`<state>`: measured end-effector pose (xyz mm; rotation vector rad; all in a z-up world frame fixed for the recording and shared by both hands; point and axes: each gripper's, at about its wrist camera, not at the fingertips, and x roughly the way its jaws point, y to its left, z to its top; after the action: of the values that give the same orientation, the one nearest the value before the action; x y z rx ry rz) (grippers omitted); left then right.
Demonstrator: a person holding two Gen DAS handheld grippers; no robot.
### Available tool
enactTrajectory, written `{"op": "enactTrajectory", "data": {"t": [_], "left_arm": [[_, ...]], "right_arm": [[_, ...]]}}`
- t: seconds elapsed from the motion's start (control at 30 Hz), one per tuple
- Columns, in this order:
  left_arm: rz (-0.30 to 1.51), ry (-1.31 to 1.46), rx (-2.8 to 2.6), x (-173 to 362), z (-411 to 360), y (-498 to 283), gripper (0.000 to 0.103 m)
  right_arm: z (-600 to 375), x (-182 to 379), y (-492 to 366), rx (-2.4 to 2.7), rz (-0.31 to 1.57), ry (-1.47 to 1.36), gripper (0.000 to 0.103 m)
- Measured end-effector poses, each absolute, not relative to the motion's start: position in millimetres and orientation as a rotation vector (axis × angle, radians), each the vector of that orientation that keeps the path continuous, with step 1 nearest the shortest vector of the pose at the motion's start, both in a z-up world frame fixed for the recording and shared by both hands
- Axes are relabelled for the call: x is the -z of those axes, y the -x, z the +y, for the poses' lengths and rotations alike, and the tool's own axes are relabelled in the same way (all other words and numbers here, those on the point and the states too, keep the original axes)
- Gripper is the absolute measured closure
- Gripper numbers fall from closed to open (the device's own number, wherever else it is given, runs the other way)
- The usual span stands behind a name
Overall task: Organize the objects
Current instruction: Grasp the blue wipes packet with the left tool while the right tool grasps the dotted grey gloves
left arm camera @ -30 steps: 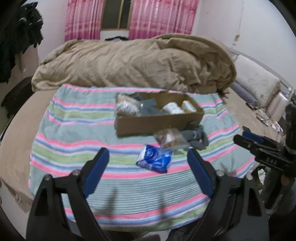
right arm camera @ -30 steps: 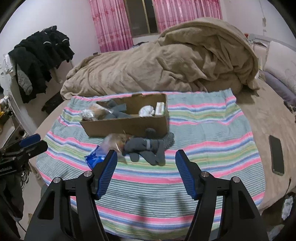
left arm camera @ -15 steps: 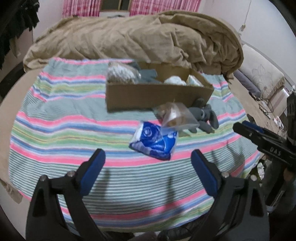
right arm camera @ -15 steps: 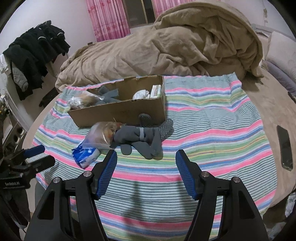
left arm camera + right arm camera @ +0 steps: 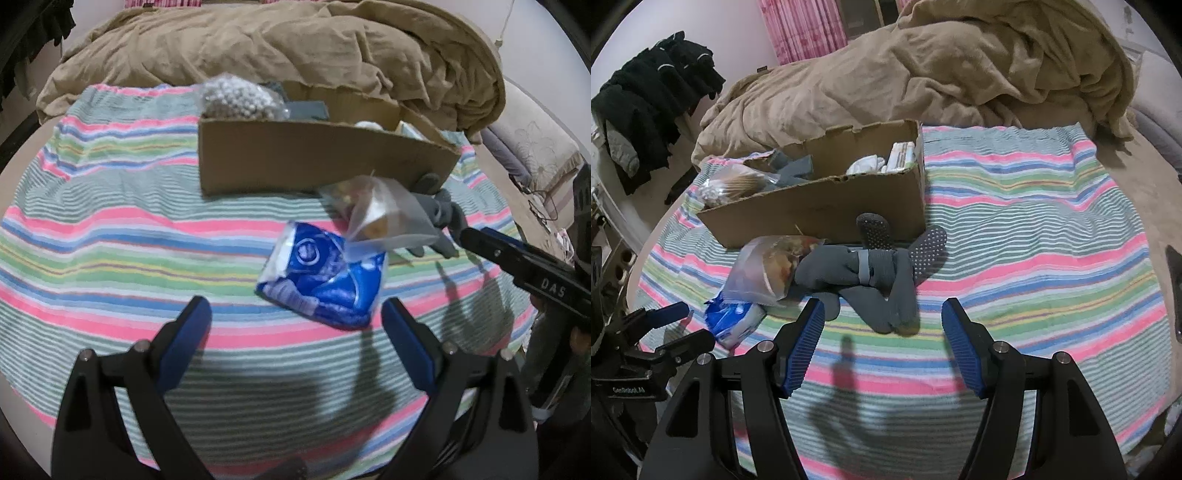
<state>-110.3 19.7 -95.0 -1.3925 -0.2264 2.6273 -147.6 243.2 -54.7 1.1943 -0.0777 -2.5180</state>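
Grippers closing in on the loose items beside the box

Socks (image 5: pixel 871 280), a dark grey banded bundle with dotted soles, lie just ahead of the right gripper (image 5: pixel 882 345), between its fingertips and the cardboard box (image 5: pixel 827 206) beyond. The right gripper's jaws stand part-way apart with nothing between them. Ahead and slightly right of the left gripper (image 5: pixel 295 336) rests a blue plastic packet (image 5: pixel 325 280), and a clear bag (image 5: pixel 388 218) of what looks like snacks overlaps its far corner. The left gripper's jaws have just been opening and now stand wide, with nothing between them; neither pad touches the packet.

The step in hand appears to be a two-handed pick-up, the packet for the left and the sock bundle for the right, both bound for the box, which already holds a bag of pale beads (image 5: pixel 236 98) and some white items at its other end. To do it well, the left gripper should come down so the packet sits squarely between the pads, gripping the near edge so as not to pinch the clear bag along with it. The right gripper would do best to straddle the bundle at its band, where the fabric is thickest, since loose sock ends may slip free. Both sit on a soft striped blanket (image 5: pixel 1034 229), so pads pressed too low could snag the cloth
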Motion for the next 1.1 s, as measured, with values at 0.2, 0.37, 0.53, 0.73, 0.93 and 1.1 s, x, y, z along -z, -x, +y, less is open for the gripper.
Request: {"op": "enactTrajectory", "data": {"t": [0.2, 0.37, 0.53, 0.73, 0.93, 1.1], "left_arm": [[-0.184, 1.368, -2.612, 99.5, 30.6, 122.6, 0.008], [-0.132, 1.370, -2.627, 108.4, 37.3, 132.1, 0.008], [-0.081, 1.333, -2.639, 113.2, 43.3, 134.2, 0.014], [-0.065, 1.296, -2.627, 110.0, 42.9, 130.7, 0.037], [-0.065, 1.274, -2.624, 101.7, 44.1, 120.5, 0.042], [-0.120, 1.273, -2.610, 94.7, 36.4, 108.4, 0.042]], "right_arm": [[238.6, 65.2, 164.1, 2.510, -0.095, -1.204, 0.034], [229.3, 71.4, 178.8, 2.494, -0.093, -1.206, 0.034], [216.4, 79.9, 187.4, 2.464, -0.091, -1.207, 0.034], [215.3, 84.6, 186.6, 2.452, -0.109, -1.195, 0.054], [217.2, 82.3, 177.2, 2.473, -0.071, -1.194, 0.061], [224.7, 72.6, 166.5, 2.535, -0.061, -1.192, 0.061]]}}
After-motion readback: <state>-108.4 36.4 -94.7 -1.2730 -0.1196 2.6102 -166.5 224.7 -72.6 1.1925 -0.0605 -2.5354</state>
